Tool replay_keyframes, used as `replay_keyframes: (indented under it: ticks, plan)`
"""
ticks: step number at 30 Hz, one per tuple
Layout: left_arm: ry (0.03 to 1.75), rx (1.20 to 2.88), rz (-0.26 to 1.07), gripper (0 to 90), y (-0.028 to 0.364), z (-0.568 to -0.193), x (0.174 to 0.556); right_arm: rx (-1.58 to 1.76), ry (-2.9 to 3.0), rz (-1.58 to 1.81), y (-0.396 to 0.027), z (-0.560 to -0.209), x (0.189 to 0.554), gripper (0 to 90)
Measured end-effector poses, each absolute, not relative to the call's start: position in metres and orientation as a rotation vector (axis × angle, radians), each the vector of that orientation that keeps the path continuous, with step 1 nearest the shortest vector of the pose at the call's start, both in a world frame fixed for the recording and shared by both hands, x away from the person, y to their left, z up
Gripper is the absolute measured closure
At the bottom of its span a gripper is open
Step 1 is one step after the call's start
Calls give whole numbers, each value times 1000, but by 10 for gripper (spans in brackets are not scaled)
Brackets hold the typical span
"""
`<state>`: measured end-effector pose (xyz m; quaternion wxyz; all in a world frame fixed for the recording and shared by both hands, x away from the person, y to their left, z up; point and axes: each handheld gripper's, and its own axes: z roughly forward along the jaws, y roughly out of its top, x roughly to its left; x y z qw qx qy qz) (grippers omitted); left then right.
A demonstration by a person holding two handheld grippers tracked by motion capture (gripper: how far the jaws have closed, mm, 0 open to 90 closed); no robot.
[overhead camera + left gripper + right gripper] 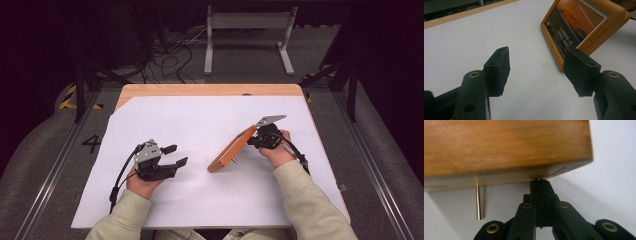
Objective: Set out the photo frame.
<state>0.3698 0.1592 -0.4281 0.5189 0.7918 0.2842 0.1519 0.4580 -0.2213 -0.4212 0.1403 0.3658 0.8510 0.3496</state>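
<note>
Wooden picture frame (232, 149) stands tilted on the white sheet (200, 200), mid-table right of centre. Our right gripper (256, 136), clenched with nothing visibly between the pads, touches the frame's top at its 1 o'clock end. Left gripper (176, 155) released, at the frame's 9 o'clock, well apart.

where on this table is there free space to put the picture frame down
The white sheet is bare along its far edge below the wooden table rim, and between the left gripper and the picture frame. It is crowded around the right gripper.
</note>
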Motion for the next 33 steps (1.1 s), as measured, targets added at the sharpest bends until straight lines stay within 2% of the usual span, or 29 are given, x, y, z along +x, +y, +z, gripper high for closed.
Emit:
replay_keyframes:
  ticks: [11, 22, 26, 33]
  plan:
    - [679, 1901, 361, 386, 160, -429, 370, 1099, 2465, 1070, -195, -421, 491, 900]
    - [673, 1900, 365, 385, 160, -428, 370, 1048, 2511, 1096, -173, -417, 506, 900]
    - [674, 1900, 364, 384, 160, -429, 370, 1062, 2498, 1085, -176, -416, 506, 867]
    - [688, 1901, 364, 357, 161, -429, 371, 1213, 2437, 1020, -200, -402, 498, 734]
